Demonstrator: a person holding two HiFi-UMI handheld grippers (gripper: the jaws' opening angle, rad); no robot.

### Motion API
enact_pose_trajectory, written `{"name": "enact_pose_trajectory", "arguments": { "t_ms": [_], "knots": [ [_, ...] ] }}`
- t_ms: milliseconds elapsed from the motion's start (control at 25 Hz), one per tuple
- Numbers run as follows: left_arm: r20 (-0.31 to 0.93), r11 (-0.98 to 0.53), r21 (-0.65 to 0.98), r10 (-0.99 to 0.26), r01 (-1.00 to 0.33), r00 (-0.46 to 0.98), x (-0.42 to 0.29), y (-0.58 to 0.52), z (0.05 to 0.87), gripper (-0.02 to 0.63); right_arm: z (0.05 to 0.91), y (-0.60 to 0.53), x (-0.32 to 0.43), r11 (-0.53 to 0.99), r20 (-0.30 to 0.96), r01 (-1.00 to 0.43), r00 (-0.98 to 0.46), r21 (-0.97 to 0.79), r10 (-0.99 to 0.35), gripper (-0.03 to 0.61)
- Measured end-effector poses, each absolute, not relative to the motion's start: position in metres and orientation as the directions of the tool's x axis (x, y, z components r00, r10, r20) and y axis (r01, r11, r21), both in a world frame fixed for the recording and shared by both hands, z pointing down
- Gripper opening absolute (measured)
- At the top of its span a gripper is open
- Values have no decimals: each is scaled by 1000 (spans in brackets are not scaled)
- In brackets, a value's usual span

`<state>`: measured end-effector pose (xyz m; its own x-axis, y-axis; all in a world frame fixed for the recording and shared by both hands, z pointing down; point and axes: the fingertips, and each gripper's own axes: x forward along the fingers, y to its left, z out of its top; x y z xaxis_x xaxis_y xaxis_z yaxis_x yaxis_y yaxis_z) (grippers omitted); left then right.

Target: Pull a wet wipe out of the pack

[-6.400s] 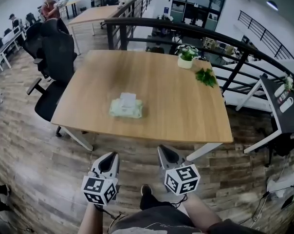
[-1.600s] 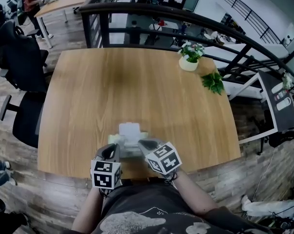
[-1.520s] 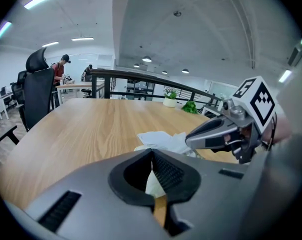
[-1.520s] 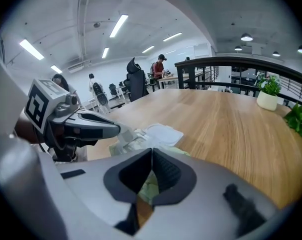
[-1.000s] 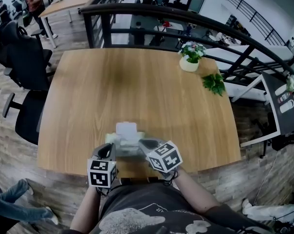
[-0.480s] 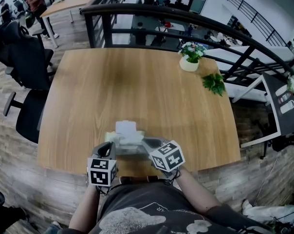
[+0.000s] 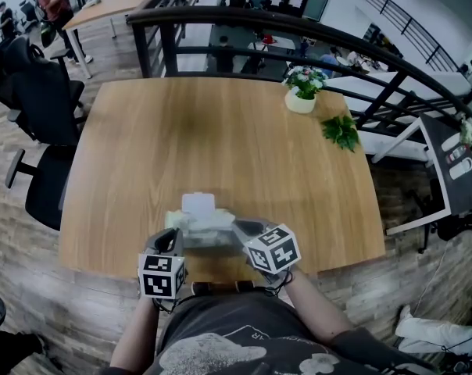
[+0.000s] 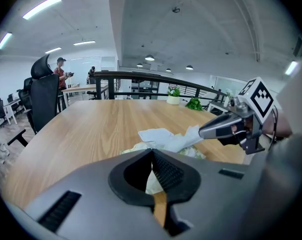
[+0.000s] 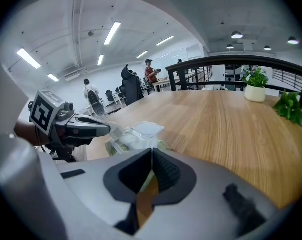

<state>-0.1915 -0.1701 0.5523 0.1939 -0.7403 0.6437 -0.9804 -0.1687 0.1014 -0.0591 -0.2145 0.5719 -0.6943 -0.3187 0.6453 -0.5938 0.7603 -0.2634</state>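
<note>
A pale green wet wipe pack (image 7: 198, 228) lies near the front edge of the wooden table (image 7: 220, 139), with its white lid flap (image 7: 198, 203) folded open. My left gripper (image 7: 175, 238) is shut on the pack's near left edge; in the left gripper view pale wrapper shows between its closed jaws (image 8: 152, 153). My right gripper (image 7: 238, 227) is shut on a white wipe (image 8: 185, 139) that stretches from the pack's opening to its tips. From the right gripper view (image 9: 151, 153) the pack (image 9: 137, 138) lies just ahead, with the left gripper (image 9: 107, 129) pinching its edge.
A small potted plant (image 7: 300, 94) and a green leafy sprig (image 7: 339, 131) sit at the table's far right. A black railing (image 7: 298, 33) runs behind the table. Black office chairs (image 7: 34, 100) stand at the left. People work at desks far back left.
The right gripper has shifted a little to the right and toward me, drawing the wipe further out of the pack. The left gripper and the pack have stayed put.
</note>
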Motion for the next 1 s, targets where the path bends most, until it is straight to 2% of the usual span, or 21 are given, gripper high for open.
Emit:
{"name": "enact_pose_trajectory", "arguments": {
  "t_ms": [1000],
  "knots": [
    [644, -151, 94, -744, -984, 176, -185, -167, 548, 15, 555, -219, -36, 723, 592, -615, -722, -314, -357, 29]
  ]
}}
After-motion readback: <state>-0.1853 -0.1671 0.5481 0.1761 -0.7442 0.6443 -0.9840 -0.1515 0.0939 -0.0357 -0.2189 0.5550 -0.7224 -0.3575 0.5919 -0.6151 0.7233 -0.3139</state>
